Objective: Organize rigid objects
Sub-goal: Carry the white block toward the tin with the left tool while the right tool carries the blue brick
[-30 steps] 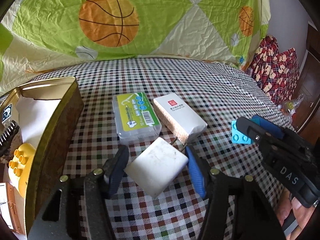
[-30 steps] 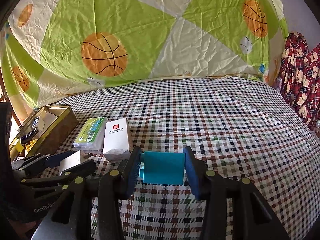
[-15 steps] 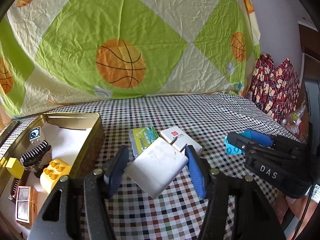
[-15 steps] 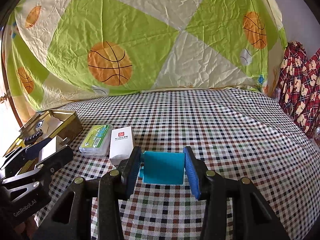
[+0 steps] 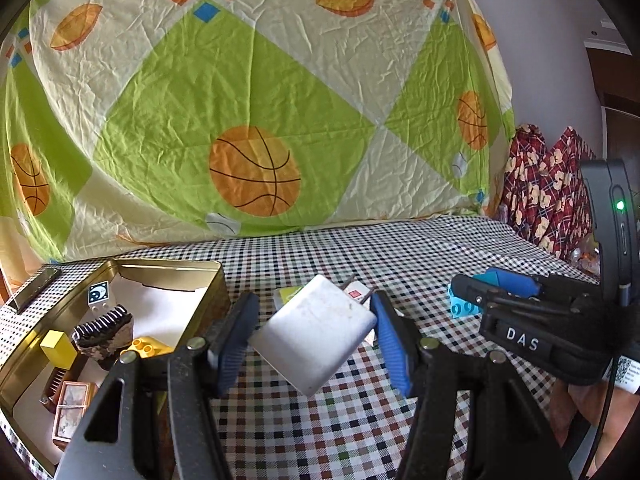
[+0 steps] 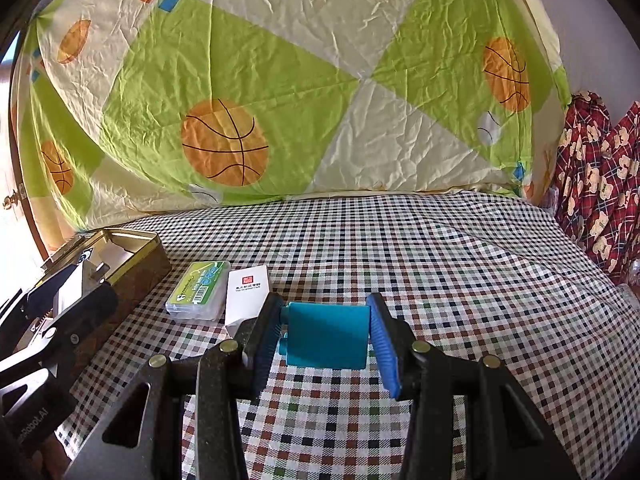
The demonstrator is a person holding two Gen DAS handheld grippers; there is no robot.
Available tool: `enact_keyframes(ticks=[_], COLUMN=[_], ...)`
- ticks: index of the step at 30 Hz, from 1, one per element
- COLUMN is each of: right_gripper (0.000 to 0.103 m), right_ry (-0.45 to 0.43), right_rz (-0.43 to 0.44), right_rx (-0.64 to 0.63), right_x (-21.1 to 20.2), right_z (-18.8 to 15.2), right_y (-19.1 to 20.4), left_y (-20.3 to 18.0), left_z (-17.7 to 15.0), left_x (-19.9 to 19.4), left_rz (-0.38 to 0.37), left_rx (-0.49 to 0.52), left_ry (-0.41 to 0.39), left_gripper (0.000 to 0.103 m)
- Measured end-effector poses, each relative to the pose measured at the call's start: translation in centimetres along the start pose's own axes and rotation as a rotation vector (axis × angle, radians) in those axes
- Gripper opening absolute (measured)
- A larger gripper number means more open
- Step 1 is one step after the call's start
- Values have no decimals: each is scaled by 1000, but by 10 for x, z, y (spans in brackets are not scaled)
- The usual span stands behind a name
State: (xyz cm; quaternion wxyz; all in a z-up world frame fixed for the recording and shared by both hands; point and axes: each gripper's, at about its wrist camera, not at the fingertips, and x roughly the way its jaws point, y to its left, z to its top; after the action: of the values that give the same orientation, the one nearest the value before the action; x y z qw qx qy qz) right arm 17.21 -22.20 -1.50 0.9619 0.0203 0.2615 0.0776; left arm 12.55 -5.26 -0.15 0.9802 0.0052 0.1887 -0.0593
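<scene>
- Since a second ago, both grippers have risen off the checkered cloth (image 6: 460,264): the left gripper (image 5: 314,338) has carried the white charger (image 5: 316,336) up and toward the gold tin (image 5: 208,280), and the right gripper (image 6: 326,336) has lifted the blue brick (image 6: 328,336) clear of the cloth.
- Inside the gold tin, at the far left of the left wrist view, lie a yellow block (image 5: 58,349), a dark ridged piece (image 5: 105,329), a yellow studded brick (image 5: 147,347) and a small framed picture (image 5: 72,410).
- Just right of the tin's near corner, the left gripper pinches the white charger between its pads, tilted, prongs pointing away.
- Right of the tin on the cloth, in the right wrist view, a green-labelled clear case (image 6: 200,292) lies touching a white box (image 6: 246,294) with a red mark.
- Further right of the tin, the right gripper's pads press on the blue brick from both sides, holding it above the cloth, just beside the white box's near end.
</scene>
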Motion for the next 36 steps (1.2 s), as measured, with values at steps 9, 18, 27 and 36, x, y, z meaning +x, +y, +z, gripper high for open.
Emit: enact_keyframes(ticks=[9, 18, 27, 36], right_gripper=[46, 46, 46, 46], right_ry=[-51, -85, -115, -175], right_rz=[2, -3, -7, -10], right_rx=[-12, -17, -21, -47], right_x=[-10, -16, -22, -33], right_z=[-1, -1, -2, -5], right_y=[1, 3, 4, 10], left_y=[3, 4, 7, 11], left_z=[-2, -3, -2, -3], left_x=[-10, -14, -18, -23], left_rz=[17, 29, 35, 58], left_rx=[-9, -13, -17, -34], left_ry=[-36, -53, -63, -81], left_gripper=[58, 58, 58, 58])
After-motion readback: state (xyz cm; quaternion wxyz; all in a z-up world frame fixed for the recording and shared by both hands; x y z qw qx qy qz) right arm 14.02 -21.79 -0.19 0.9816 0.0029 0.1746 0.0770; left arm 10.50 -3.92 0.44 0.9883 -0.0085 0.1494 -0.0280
